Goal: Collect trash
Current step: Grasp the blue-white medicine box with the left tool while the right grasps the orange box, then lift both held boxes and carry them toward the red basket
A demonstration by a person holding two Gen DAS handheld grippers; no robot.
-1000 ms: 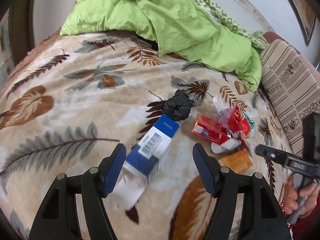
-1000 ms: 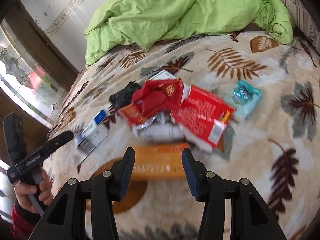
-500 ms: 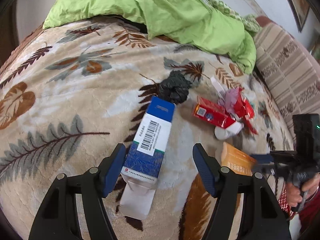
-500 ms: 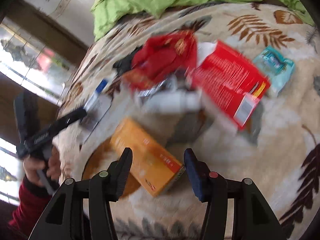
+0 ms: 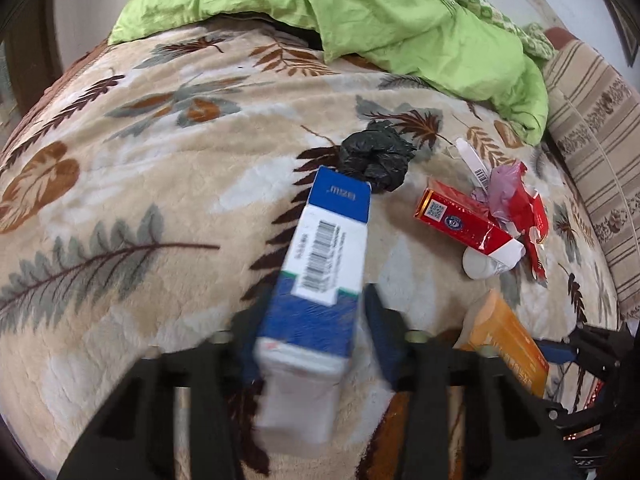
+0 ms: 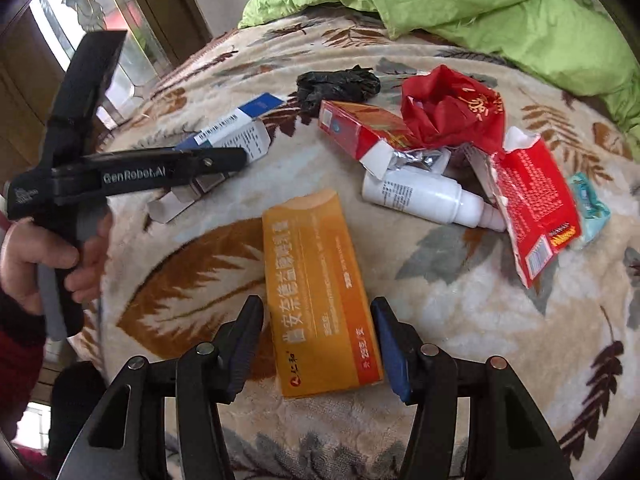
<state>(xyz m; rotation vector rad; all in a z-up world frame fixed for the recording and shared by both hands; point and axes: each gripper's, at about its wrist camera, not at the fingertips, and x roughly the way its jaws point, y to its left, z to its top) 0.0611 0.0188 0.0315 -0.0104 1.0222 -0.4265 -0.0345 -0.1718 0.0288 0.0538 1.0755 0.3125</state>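
On the leaf-patterned blanket [image 5: 160,184] lies a blue and white box [image 5: 320,264]. My left gripper [image 5: 316,320] is closing on its near end, both pads against its sides, the picture blurred there. An orange box [image 6: 316,280] lies lengthwise between the fingers of my right gripper [image 6: 318,332]. Those jaws are closing slightly, with narrow gaps left beside the box. Farther back lie a black bag [image 6: 340,84], a red box [image 6: 360,124], a white bottle [image 6: 428,200], a crumpled red wrapper [image 6: 452,108] and a torn red carton [image 6: 532,208].
A green duvet [image 5: 400,8] is heaped at the back of the bed. A striped pillow [image 5: 592,120] lies at the right. A teal packet [image 6: 592,208] sits beside the torn carton. A window [image 6: 80,20] stands beyond the bed's left edge.
My left gripper sank over the blue and white box and its jaws closed in on it. My right gripper rolled and moved until the orange box lay lengthwise between its fingers.
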